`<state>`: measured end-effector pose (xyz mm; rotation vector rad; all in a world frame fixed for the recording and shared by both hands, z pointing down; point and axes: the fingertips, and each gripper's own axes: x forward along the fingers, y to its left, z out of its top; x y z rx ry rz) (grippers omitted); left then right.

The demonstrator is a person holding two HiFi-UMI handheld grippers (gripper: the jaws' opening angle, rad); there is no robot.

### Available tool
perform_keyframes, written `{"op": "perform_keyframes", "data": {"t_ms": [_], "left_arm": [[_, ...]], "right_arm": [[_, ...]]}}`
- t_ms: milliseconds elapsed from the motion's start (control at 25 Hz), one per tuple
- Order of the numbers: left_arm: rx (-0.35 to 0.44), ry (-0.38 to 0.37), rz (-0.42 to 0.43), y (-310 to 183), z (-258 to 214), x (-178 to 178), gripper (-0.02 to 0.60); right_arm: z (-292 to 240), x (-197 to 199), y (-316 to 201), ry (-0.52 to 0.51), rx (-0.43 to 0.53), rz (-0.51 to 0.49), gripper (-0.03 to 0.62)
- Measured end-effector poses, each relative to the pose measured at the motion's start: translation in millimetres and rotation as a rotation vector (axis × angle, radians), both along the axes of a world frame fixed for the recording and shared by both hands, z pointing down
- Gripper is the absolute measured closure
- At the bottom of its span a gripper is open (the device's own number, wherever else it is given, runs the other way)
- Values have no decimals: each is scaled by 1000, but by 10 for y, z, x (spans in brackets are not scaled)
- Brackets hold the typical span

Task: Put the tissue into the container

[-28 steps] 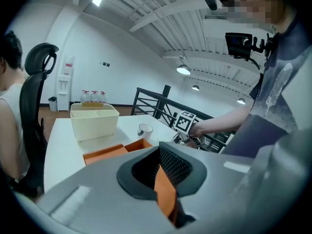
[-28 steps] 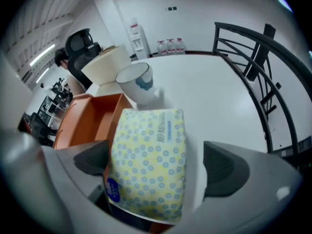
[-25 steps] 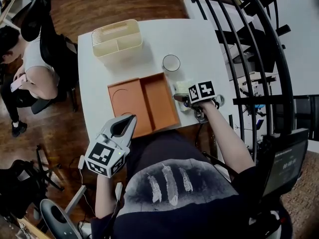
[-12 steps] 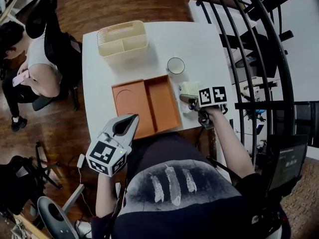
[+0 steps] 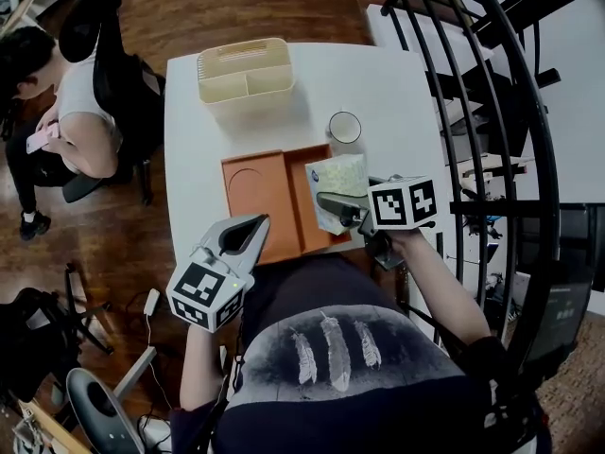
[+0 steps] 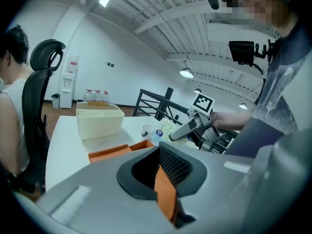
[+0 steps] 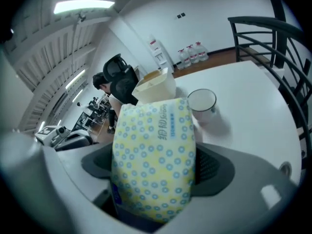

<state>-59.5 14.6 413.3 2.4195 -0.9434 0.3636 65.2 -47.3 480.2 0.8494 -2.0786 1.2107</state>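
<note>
The tissue pack (image 7: pixel 153 160) is clamped between the pads of the right hand-held gripper (image 5: pixel 331 206), whose jaws are set wide around its body. It appears to be lifted clear of the desk (image 5: pixel 397 93), with the orange tray (image 5: pixel 253 187) just beneath and ahead of the jaws. The left hand-held gripper (image 5: pixel 244 236) is closed on nothing and is held low, off the desk's near edge.

The step in hand is judged to be the carry to the cream container (image 5: pixel 248 88), which lies well ahead of the right hand-held gripper, beyond the tray. The pack is best raised above the container's rim, the glass (image 5: pixel 345 126) ahead and to the right avoided, and the release made only once one compartment is squarely underneath.

The pack is seen as a soft, film-wrapped block, pale yellow with blue rings and a printed label near its top. Some yielding under the pads is to be expected.
</note>
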Motion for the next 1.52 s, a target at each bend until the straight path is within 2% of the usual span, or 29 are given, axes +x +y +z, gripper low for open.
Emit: {"op": "perform_keyframes", "data": {"t_ms": [200, 400, 560, 880, 1040, 1320, 1440, 1520], "left_arm": [[-8, -1, -6, 15, 29, -73, 578], [-17, -1, -13, 48, 53, -134, 578], [-26, -3, -20, 70, 62, -213, 578], [-48, -4, -20, 70, 111, -271, 578], [-44, -3, -14, 50, 113, -261, 578], [-44, -4, -2, 19, 141, -220, 578], [-40, -4, 7, 12, 135, -183, 578], [-40, -5, 7, 19, 127, -173, 578]], "right_arm": [[345, -177, 73, 46, -64, -19, 134], [647, -212, 44, 134, -85, -12, 134], [818, -242, 20, 147, -116, 33, 132], [987, -349, 74, 188, -113, -9, 132], [944, -348, 34, 162, -94, 26, 113], [634, -354, 36, 113, -54, -44, 106], [265, -412, -15, 57, 41, -105, 106], [-56, -541, -34, -21, 115, -185, 106]]}}
